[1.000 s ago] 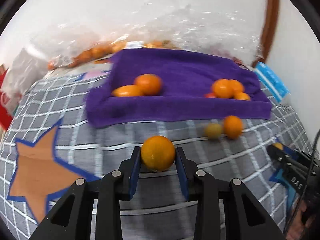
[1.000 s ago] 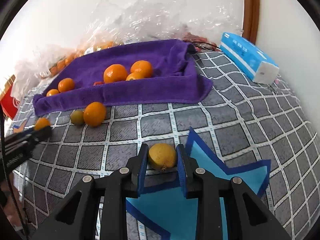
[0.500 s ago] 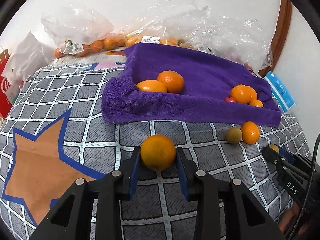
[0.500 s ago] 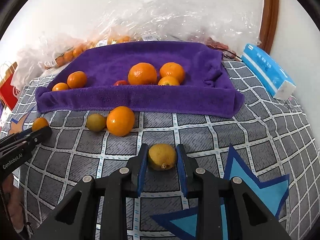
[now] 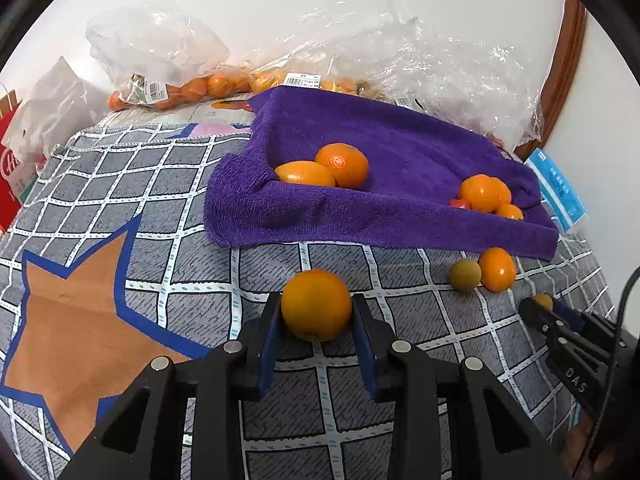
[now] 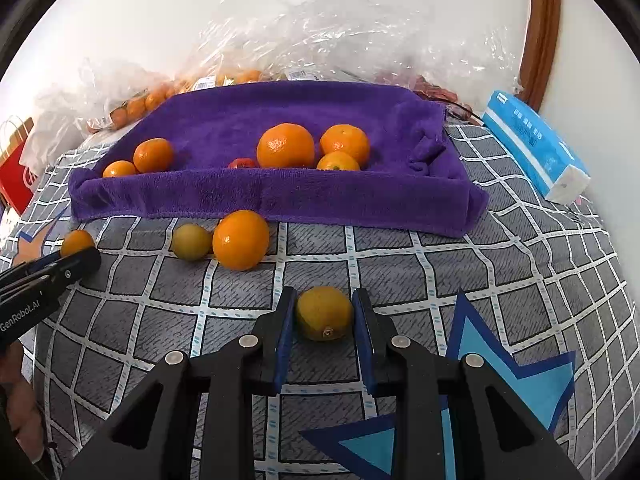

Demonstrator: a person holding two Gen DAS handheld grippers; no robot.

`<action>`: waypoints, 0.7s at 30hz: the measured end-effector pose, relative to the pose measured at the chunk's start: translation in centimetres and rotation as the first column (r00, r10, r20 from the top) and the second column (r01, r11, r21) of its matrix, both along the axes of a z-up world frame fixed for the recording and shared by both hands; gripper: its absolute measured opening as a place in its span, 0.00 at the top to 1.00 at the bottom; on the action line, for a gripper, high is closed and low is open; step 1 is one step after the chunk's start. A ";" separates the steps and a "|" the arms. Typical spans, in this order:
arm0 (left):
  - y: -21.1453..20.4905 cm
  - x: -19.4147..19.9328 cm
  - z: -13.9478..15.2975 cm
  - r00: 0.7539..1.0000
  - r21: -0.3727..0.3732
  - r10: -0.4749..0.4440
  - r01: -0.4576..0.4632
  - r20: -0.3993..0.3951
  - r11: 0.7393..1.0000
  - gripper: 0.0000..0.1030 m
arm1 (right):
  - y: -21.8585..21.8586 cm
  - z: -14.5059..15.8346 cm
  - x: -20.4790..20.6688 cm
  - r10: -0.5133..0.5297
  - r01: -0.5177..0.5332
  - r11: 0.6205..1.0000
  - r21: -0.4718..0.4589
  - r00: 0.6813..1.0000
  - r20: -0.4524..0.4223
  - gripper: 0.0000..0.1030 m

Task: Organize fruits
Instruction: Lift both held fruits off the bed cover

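1. An orange (image 5: 316,305) sits between the blue pads of the left gripper (image 5: 317,320), both pads pressed against its sides, so the jaws are closed on it at about the fruit's width
2. A smaller yellow fruit (image 6: 325,313) is clamped the same way in the right gripper (image 6: 325,322), its stem end facing the camera
3. In the right wrist view, a loose orange (image 6: 241,239) and a greenish-yellow fruit (image 6: 191,241) lie touching each other on the cloth at 11 o'clock from the held yellow fruit, just in front of the tray's near wall
4. The purple towel-lined tray (image 6: 280,200) stands at 12 o'clock of both grippers, on the checked tablecloth (image 6: 500,280)
5. Inside the tray, at its left end, two oranges (image 5: 324,170) lie touching; toward the right end is a cluster of three oranges (image 6: 312,148) with a small red fruit (image 6: 242,163) at 9 o'clock of them, mostly hidden by the wall
6. In the right wrist view the left gripper's tip shows at 9 o'clock with its orange peeking above it; in the left wrist view the right gripper shows at 3 o'clock
7. Beyond the tray at 12 o'clock are clear plastic bags (image 6: 340,32), some holding small oranges (image 5: 192,90)
8. A blue tissue pack (image 6: 534,146) lies at 2 o'clock of the tray, and a red paper bag (image 5: 14,176) stands at the far left edge
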State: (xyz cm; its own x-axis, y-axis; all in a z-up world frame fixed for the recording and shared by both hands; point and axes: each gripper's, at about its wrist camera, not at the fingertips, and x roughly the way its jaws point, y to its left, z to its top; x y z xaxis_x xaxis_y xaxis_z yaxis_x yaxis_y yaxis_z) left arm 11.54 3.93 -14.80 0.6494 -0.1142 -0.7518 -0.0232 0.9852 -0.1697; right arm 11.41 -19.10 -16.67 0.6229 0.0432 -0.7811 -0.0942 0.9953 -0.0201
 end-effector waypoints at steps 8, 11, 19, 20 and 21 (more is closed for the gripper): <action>0.2 -0.4 0.3 1.000 -0.047 -0.002 0.003 0.031 0.999 0.69 | -0.4 0.2 -0.2 0.008 -0.008 0.999 0.031 1.000 0.015 0.73; 0.2 -0.5 0.5 0.999 -0.062 0.000 0.002 0.045 0.998 0.69 | -0.5 0.3 -0.3 0.012 -0.013 0.999 0.047 1.000 0.022 0.73; 0.5 -0.7 0.6 0.998 -0.082 0.012 -0.007 0.062 0.997 0.69 | -1.1 0.7 -0.6 -0.005 0.002 0.996 0.085 0.999 0.043 0.73; 0.5 -0.7 0.6 0.998 -0.081 0.014 -0.009 0.062 0.997 0.69 | -1.1 0.7 -0.6 -0.007 0.004 0.996 0.085 0.999 0.042 0.73; 0.4 -0.7 0.7 0.998 -0.080 0.015 -0.010 0.063 0.997 0.69 | -1.0 0.7 -0.6 -0.007 0.004 0.996 0.084 0.999 0.042 0.73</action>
